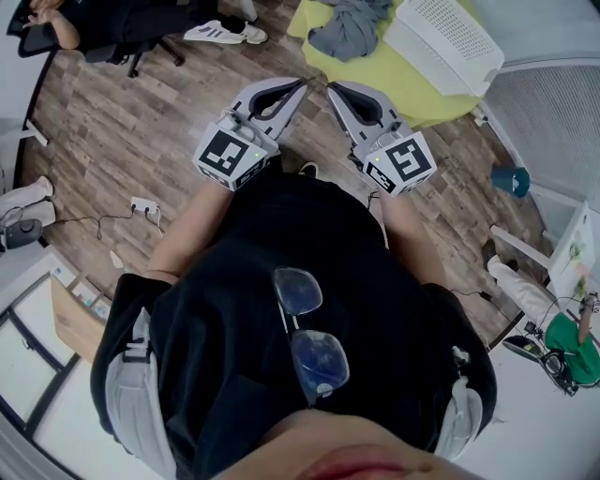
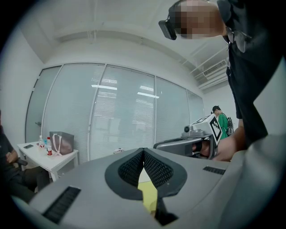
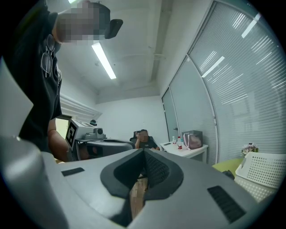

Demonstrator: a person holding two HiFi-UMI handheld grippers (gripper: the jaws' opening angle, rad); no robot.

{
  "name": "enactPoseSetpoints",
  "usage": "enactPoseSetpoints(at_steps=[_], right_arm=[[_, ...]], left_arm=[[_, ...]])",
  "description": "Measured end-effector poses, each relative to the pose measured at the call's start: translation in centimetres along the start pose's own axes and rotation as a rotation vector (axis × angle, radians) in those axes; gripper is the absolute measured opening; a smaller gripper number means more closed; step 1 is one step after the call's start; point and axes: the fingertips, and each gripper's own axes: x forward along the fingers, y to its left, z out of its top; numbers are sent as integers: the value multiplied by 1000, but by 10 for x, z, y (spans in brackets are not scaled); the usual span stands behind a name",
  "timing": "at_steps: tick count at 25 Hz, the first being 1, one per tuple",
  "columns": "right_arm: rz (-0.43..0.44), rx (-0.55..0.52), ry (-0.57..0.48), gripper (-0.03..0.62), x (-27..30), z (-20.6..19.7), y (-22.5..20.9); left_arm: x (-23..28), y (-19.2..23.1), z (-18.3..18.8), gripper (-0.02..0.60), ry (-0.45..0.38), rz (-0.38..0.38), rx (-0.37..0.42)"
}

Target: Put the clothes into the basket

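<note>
Closest under my head camera, my glasses (image 1: 305, 328) hang on my black shirt (image 1: 281, 281), and past them I hold both grippers out over the wood floor (image 1: 141, 122), side by side. My left gripper (image 1: 299, 85) and right gripper (image 1: 331, 88) are each clenched tip to tip with nothing between the pads. The grey clothes (image 1: 352, 26) lie crumpled on a yellow-green mat (image 1: 412, 98) ahead of the tips, just beside the white basket (image 1: 441, 39) standing on that mat to their right.
</note>
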Motion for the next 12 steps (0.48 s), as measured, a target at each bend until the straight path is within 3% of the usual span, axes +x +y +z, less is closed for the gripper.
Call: enactPoseSetpoints(at_steps=[12], right_arm=[[-104, 14, 52, 26, 78, -1, -53]], left_arm=[[33, 95, 6, 9, -14, -97, 9]])
